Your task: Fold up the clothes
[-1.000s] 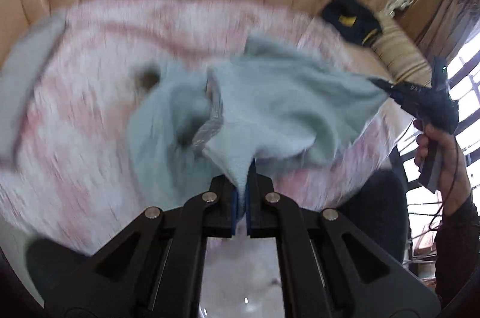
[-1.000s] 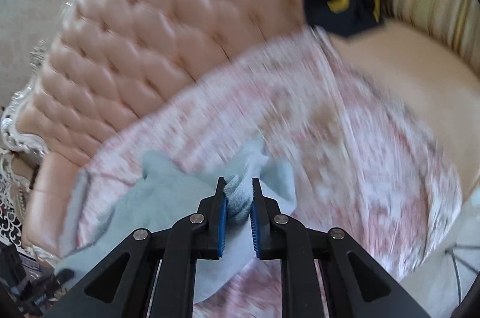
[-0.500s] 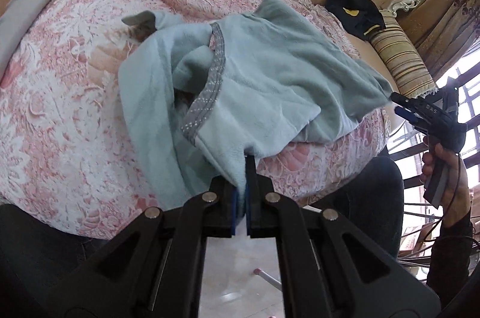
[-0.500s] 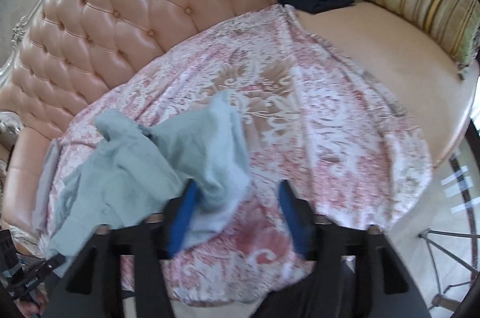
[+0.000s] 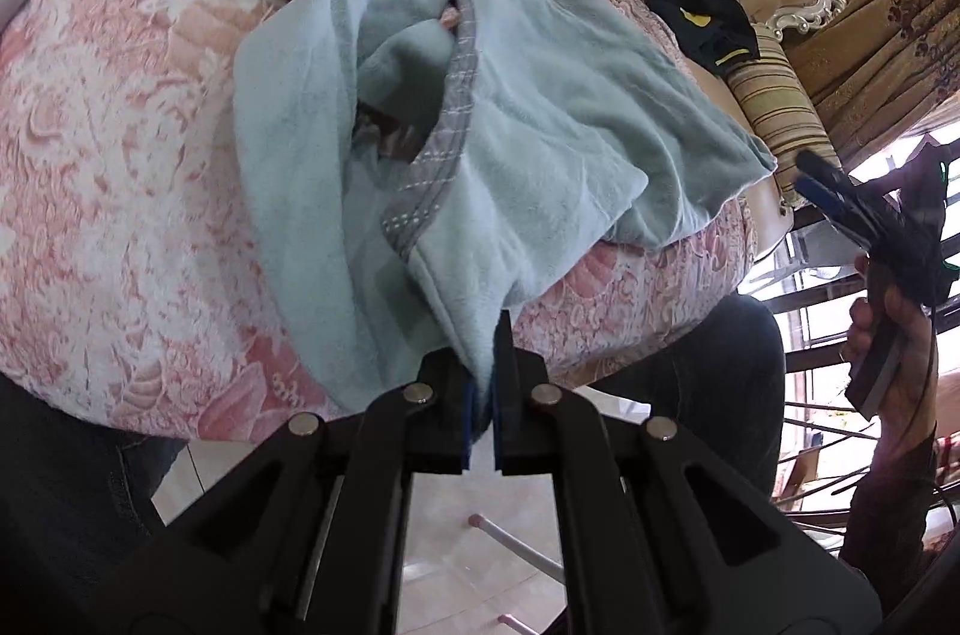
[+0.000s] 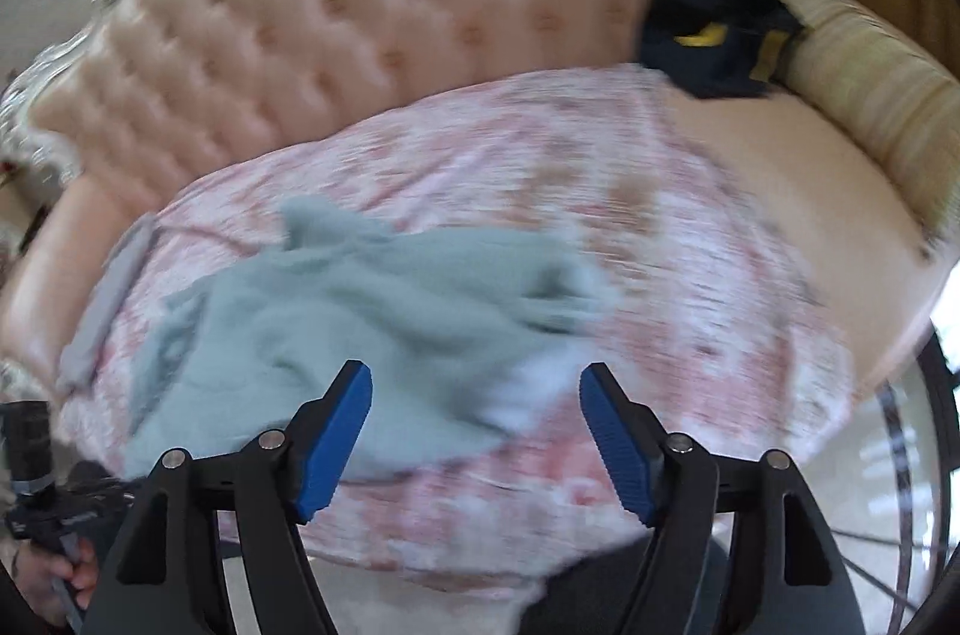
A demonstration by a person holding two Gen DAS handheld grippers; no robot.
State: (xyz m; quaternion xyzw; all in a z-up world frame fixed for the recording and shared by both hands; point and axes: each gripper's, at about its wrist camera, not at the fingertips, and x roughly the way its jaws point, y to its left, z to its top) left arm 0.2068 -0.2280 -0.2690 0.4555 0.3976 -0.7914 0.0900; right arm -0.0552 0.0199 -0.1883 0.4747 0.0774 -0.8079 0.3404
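My left gripper (image 5: 481, 398) is clenched on a corner of the garment (image 5: 516, 143), a pale blue-green piece with grey trim lying crumpled on the pink blanket (image 5: 120, 155) at the sofa's (image 6: 360, 5) front edge. My right gripper (image 6: 474, 431) has just been opening its jaws; they stand wide, nothing between them, just off the garment's other side. A dark garment (image 6: 714, 35) lies at the sofa's back corner.

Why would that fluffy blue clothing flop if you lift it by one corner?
The light blue garment probably droops: it already lies in soft folds on the pink floral cover. It looks fleecy, so the shut left gripper likely won't slip off its corner.
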